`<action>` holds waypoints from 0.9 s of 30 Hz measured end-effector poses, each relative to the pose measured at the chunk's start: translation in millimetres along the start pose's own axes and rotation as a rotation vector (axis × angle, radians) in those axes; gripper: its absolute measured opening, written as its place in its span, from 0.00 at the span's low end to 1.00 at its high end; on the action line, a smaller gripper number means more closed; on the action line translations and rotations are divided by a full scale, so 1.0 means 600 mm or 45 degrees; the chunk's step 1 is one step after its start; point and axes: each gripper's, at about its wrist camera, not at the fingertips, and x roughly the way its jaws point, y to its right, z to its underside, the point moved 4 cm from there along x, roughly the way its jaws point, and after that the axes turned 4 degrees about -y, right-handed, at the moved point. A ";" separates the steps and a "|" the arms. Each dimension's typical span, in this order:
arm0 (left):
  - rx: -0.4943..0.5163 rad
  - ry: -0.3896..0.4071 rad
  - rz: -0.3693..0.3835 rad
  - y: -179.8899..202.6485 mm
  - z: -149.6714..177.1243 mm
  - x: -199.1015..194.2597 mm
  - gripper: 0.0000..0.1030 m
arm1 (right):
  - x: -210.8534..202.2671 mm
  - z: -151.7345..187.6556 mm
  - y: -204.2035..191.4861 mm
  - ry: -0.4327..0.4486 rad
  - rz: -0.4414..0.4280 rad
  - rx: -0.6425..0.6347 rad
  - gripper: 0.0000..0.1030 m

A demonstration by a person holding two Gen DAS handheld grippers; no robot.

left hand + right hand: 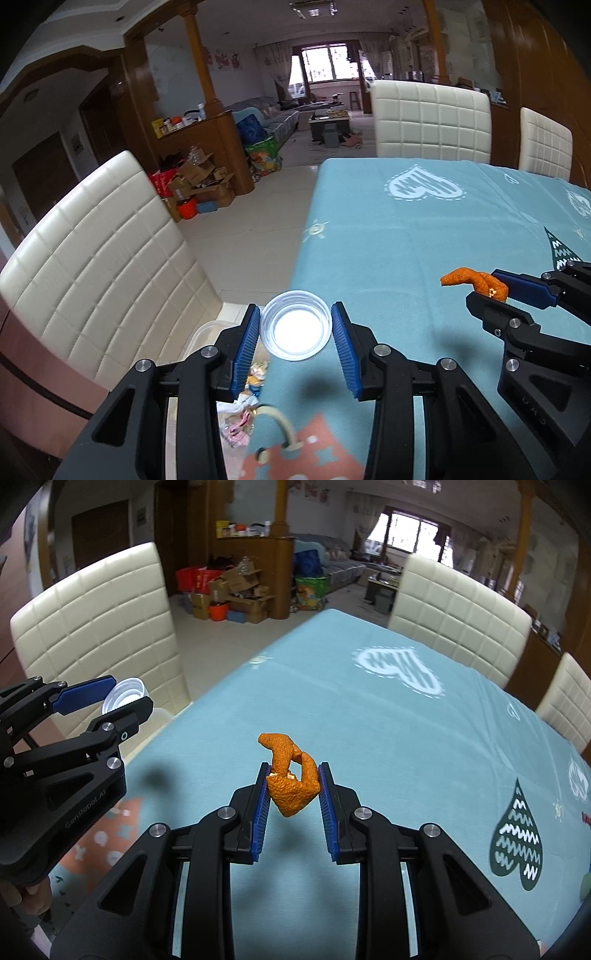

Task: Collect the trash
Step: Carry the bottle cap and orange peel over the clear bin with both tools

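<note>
Counter (369,716), light-blue heart-print cloth. Clear plastic bin (207,332) of wrappers sits below its left edge. Left gripper (295,332) clamps round white plastic lid (295,325) over that edge. Right gripper (293,786) pinches curled orange peel (291,775) by its thin edges above the counter; peel likely slips if jolted.

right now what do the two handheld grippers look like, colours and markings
Both the left gripper and the right gripper are matte black plastic linkages with silver round bolt heads and two fingers faced with ribbed blue pads. White "GenRobot.AI" lettering marks the left body.
</note>
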 end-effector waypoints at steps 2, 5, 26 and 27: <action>-0.026 -0.008 -0.012 -0.026 0.010 0.000 0.38 | -0.002 -0.005 -0.022 0.001 -0.007 -0.017 0.26; -0.059 -0.011 -0.032 -0.060 0.023 -0.002 0.38 | -0.003 -0.012 -0.055 0.004 -0.017 -0.044 0.26; -0.183 -0.071 -0.108 -0.197 0.079 0.040 0.39 | 0.056 -0.052 -0.205 -0.040 -0.086 -0.200 0.26; -0.178 -0.068 -0.121 -0.197 0.079 0.042 0.39 | 0.060 -0.053 -0.206 -0.043 -0.087 -0.201 0.26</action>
